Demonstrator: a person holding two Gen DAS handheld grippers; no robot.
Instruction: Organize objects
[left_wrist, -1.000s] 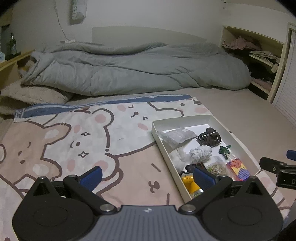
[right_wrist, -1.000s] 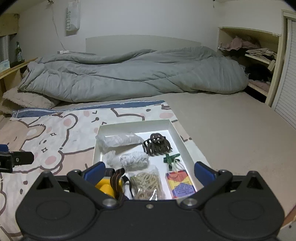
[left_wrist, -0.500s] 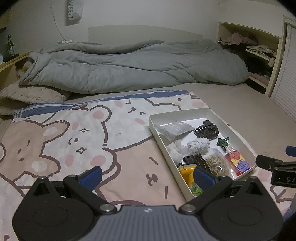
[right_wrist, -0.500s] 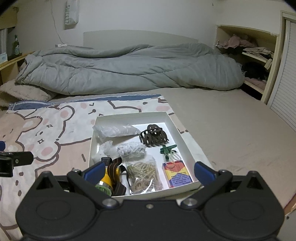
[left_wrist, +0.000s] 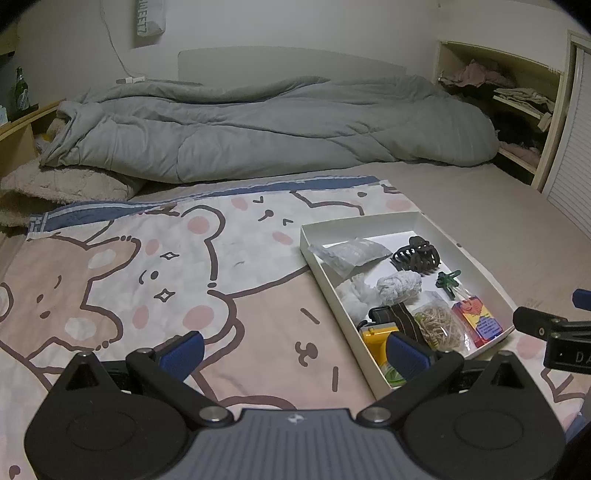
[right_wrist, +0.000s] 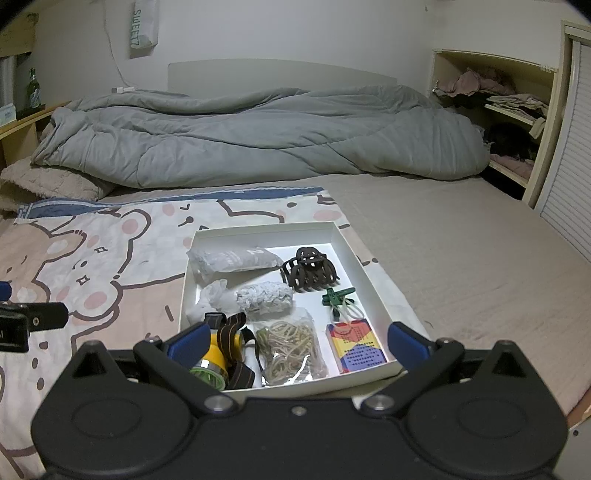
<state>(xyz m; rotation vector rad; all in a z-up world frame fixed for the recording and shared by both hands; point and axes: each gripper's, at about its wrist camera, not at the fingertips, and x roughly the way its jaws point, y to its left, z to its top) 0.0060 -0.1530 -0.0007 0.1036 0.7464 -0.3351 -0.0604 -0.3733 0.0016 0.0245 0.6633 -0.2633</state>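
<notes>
**Shallow tray of small items on the bed — both grippers empty**

Left wrist view. Left gripper low centre, jaws wide apart, nothing between them, over the bear-print blanket. White cardboard tray sits right of centre on that blanket, holding all the small things. Part of the right gripper shows at the right edge, just beside the tray's near corner.

Right wrist view. Right gripper bottom centre, jaws spread, empty, poised at the tray's near edge. In the tray, from far to near: a grey-white packet, brown claw hair clip, a white wrapped wad, green clothespin, bag of rubber bands, colourful card box, yellow headlamp with a dark striped strap, lower left of the tray. Grey duvet across the upper frame.

Handling, as judged — everything looks light. Hair clip stiff and open-ribbed; pinch across its spine. Rubber-band bag soft and slick; take a bunched upper edge. Headlamp probably heaviest; grip the body, not the floppy strap. Tray walls thin, likely to flex if lifted by one side.
</notes>
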